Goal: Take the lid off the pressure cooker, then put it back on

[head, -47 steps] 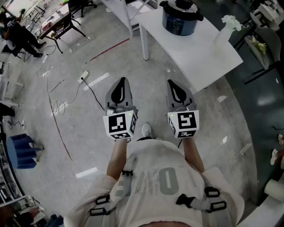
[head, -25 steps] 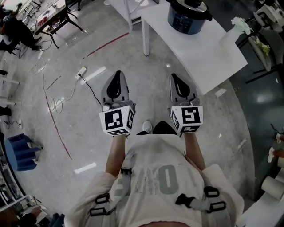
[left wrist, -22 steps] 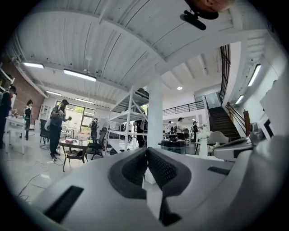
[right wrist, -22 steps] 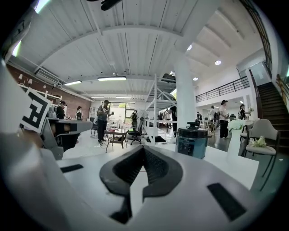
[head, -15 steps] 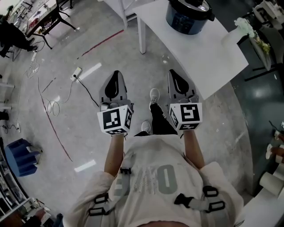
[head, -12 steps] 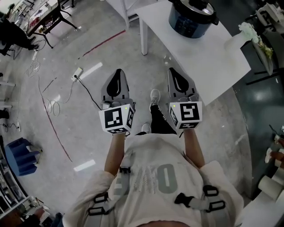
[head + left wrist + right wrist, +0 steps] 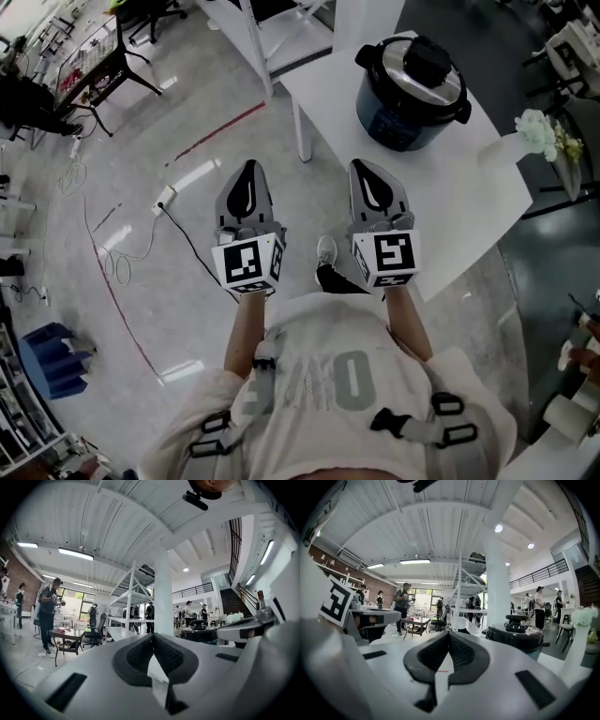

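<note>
The table [image 7: 450, 202] is partly covered by the right gripper [image 7: 362, 165]. On the table stands the cooker [image 7: 398, 117], lid [image 7: 427, 70] on. The right gripper and the left gripper [image 7: 248, 167] are clenched, empty, short of it. The right gripper view hides its base.

The only lettering that can be made out is on the person's pale shirt [image 7: 319, 375]. It has large grey letters, seen upside down in the head view. An O is clear, but the letters beside it are creased, perhaps N and E. Between the shirt and the pressure cooker [image 7: 412, 94], the marker cube [image 7: 248, 264] of the left gripper [image 7: 249, 169] and the one on the right gripper [image 7: 362, 167] bear black-and-white square patterns, not letters. Any print on the cooker's dark blue front is too small to read.
</note>
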`<state>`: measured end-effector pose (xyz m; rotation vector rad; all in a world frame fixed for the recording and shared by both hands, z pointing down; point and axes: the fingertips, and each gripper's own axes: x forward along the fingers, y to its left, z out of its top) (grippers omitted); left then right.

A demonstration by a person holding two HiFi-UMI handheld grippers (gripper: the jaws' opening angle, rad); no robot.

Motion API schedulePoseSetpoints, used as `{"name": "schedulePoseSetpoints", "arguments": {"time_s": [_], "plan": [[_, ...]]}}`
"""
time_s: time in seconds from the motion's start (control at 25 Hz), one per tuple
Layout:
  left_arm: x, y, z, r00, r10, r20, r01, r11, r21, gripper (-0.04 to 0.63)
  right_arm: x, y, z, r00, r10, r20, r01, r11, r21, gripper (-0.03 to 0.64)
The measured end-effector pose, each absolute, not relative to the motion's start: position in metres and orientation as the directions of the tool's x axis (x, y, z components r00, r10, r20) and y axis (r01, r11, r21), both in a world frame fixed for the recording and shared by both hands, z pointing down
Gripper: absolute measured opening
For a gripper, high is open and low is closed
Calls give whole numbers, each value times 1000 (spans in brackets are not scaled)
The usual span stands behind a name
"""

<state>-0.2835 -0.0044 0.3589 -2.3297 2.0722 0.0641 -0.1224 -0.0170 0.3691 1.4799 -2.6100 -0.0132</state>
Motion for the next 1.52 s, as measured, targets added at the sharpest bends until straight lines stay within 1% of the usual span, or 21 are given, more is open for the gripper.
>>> {"name": "schedulePoseSetpoints", "arguments": {"time_s": [0.16,0.36,0.56,0.92,1.12,1.2,1.24,1.28,1.32,1.36,1.4,1.44,1.52], "plan": [[-274,-62,351,126,-990,-67,-992,-128,16,18,-117,-72,362,-504,-857,103,-856,512,73,8],[-263,-100,340,156,-986,-65,-987,-159,30,18,-108,-112,359,-479,-871,107,-872,487,60,8],[-262,-129,341,190,-980,-63,-979,-194,56,18,-106,-133,360,-455,-882,120,-886,462,38,8],[-254,-166,334,281,-957,-67,-959,-283,22,19,-96,-158,357,-369,-922,117,-928,373,14,8],[-254,-173,337,314,-948,-59,-948,-316,34,18,-95,-164,354,-346,-931,114,-937,350,13,8],[-251,-174,340,348,-936,-55,-935,-351,50,20,-97,-163,354,-358,-927,114,-933,360,-4,10],[-248,-174,340,375,-926,-54,-924,-377,60,49,-100,-163,354,-371,-922,112,-928,371,-20,95],[-244,-175,339,402,-914,-52,-912,-405,71,162,-103,-164,354,-384,-917,110,-923,382,-34,281],[-240,-176,338,425,-904,-50,-900,-428,77,271,-105,-165,355,-389,-915,108,-921,387,-42,400],[-237,-176,337,444,-895,-50,-891,-446,78,327,-105,-165,355,-389,-915,108,-921,386,-44,403],[-233,-177,337,459,-887,-49,-884,-461,72,363,-105,-166,356,-387,-916,111,-922,384,-47,405],[-230,-177,337,470,-881,-49,-879,-473,62,380,-105,-166,357,-386,-915,114,-922,383,-55,406],[-225,-177,337,487,-872,-51,-870,-490,56,382,-103,-167,358,-386,-915,115,-922,380,-74,405]]}}
